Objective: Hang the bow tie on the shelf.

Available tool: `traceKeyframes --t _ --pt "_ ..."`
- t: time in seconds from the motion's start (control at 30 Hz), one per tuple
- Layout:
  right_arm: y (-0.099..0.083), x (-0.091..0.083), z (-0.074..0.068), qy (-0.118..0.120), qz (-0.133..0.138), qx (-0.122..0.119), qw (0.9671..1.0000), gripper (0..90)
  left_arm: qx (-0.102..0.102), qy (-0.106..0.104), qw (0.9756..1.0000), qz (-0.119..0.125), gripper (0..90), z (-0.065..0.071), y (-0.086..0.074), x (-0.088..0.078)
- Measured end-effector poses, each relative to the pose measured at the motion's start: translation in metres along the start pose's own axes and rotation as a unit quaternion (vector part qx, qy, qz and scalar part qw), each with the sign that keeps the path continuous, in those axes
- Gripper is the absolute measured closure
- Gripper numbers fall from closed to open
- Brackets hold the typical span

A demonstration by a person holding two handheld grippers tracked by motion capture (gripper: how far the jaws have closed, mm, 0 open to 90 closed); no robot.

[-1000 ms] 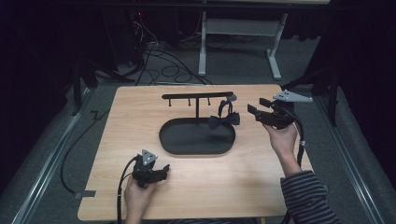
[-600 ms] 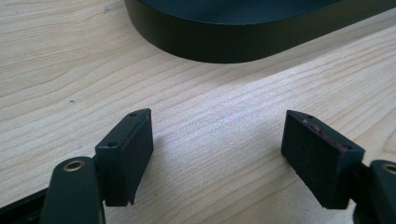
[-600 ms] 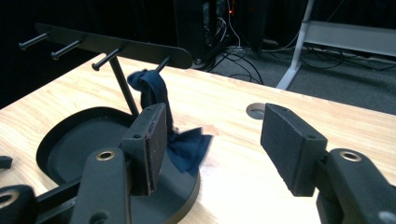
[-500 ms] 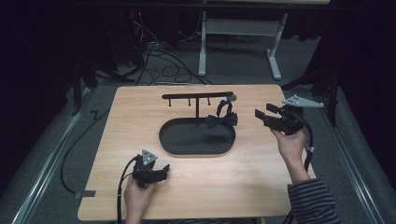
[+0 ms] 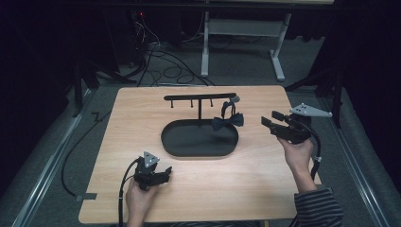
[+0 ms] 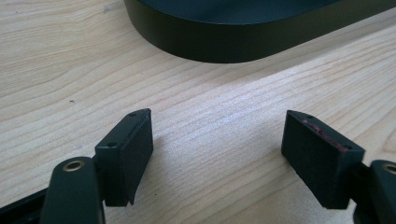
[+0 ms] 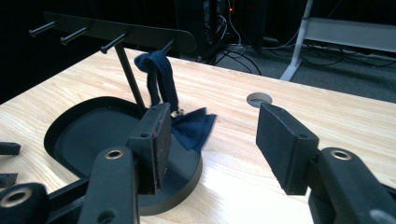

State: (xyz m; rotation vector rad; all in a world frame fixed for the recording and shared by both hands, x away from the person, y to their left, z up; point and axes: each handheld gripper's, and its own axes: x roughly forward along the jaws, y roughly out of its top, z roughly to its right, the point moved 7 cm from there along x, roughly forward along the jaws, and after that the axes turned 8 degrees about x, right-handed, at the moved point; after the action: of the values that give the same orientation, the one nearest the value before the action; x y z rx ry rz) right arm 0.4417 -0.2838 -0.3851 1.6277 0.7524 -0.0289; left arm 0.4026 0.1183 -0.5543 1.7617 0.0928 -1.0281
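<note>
A black stand (image 5: 198,97) with a peg bar rises from an oval black tray (image 5: 166,142) at the table's middle. A dark blue bow tie (image 5: 228,120) hangs by its strap from the rightmost peg, its bow (image 7: 191,128) over the tray's right end. My right gripper (image 5: 272,119) is held above the table right of the bow tie and points at it. Its jaws have just been closing a little but stand open (image 7: 212,126) with nothing between them. My left gripper (image 5: 163,174) rests on the wood near the front left, open (image 6: 217,135), facing the tray's wall (image 6: 224,42).
A round cable hole (image 7: 259,99) sits in the wooden table (image 5: 142,113) behind the stand's right end. Beyond the far edge lie floor cables (image 5: 161,56) and a white desk frame (image 5: 246,28). Bare wood lies between the two hands.
My right gripper has drawn away from the bow tie, to the right and slightly nearer the front edge. The left gripper has not moved.
</note>
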Motion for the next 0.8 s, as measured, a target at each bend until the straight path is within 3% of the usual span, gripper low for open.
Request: traceKeyframes --t 0.8 --pt "-0.026 -0.025 0.006 -0.005 -0.018 0.002 0.9998 47.5 0.000 0.000 1.0000 0.000 25.5 0.000 0.000 0.000"
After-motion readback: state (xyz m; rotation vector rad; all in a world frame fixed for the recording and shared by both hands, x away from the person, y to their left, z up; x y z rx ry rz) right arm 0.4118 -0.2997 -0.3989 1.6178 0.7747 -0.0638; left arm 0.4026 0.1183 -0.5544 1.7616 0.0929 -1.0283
